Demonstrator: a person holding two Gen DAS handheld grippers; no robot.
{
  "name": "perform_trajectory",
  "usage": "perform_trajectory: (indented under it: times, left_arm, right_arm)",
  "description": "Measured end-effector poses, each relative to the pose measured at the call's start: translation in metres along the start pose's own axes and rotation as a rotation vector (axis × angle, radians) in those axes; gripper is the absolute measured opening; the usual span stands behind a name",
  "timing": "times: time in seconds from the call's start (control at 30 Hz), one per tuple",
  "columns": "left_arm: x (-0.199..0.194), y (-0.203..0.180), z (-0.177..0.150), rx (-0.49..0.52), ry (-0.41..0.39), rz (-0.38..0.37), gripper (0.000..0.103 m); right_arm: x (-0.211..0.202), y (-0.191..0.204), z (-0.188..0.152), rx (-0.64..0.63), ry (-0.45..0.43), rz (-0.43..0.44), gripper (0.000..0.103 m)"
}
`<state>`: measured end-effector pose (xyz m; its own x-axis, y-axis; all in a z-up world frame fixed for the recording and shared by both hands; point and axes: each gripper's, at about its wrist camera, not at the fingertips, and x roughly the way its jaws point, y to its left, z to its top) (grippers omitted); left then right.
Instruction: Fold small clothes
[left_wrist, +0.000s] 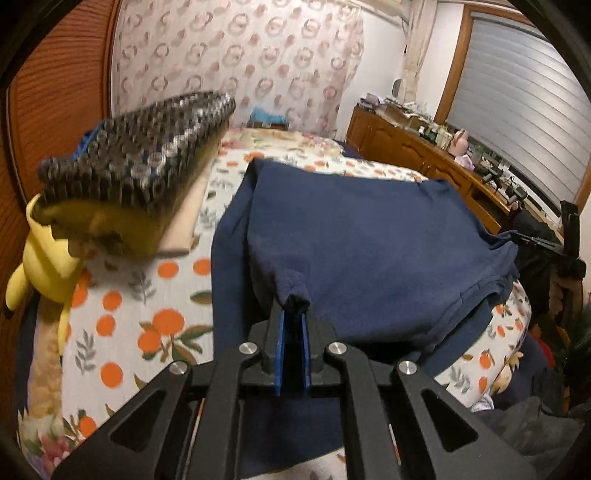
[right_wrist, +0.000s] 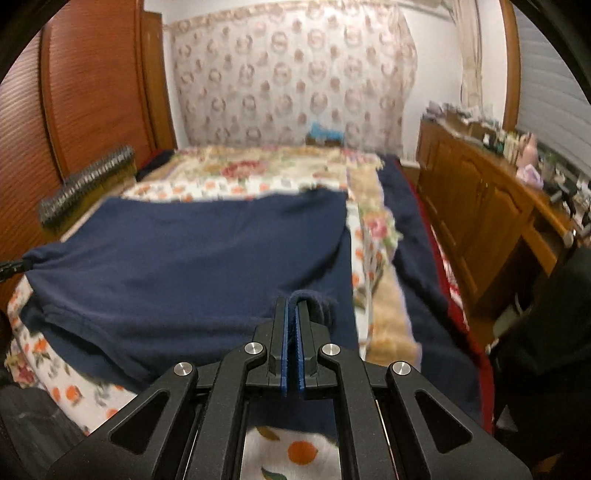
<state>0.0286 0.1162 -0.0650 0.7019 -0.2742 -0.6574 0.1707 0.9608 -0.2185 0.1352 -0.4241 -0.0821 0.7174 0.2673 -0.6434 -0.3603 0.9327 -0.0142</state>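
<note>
A navy blue garment (left_wrist: 369, 236) is lying spread across a bed covered by a white sheet printed with oranges (left_wrist: 147, 325), and both grippers are holding it along its near side. The left gripper (left_wrist: 293, 314) is pinching a bunched corner of the cloth; its blue-padded fingers (left_wrist: 279, 343) are standing narrow, with the fabric gathered into a small knot at their tips. The right gripper (right_wrist: 292, 306) is clamped on another fold of the same garment, its fingers (right_wrist: 284, 332) almost touching, and a roll of navy cloth is curling over their tips. In the right wrist view the garment is stretching from the near middle away to the left, where a pulled corner is meeting a dark gripper tip at the picture's left edge. One layer of the cloth is lying over another, with a stitched hem showing near the garment's near edge.

To the far left on the bed, a dark studded mat (left_wrist: 140, 155) is resting tilted over a yellow plush toy (left_wrist: 48, 266). A floral quilt (right_wrist: 258, 170) is covering the far part of the bed, in front of a patterned curtain (right_wrist: 295, 74). A wooden cabinet (right_wrist: 480, 206) crowded with small items is running along the right side, below a window blind (left_wrist: 524, 110). Both views are slightly blurred.
</note>
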Motion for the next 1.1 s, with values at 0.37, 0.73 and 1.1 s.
perform_trajectory:
  times: [0.37,0.73,1.1]
  left_arm:
    - [-0.005,0.007,-0.009,0.003,-0.012,0.069,0.045]
    - [0.011,0.013,-0.015,-0.014,0.031,0.092,0.045]
    - [0.022,0.015,-0.018,-0.022,0.057,0.106,0.045]
  right_arm:
    - [0.001,-0.008,-0.019,0.022,0.028,-0.015,0.008]
    - [-0.017,-0.012,-0.033,0.013,0.023,-0.065,0.034]
    - [0.004,-0.029,-0.064,0.052,0.113,-0.111,0.035]
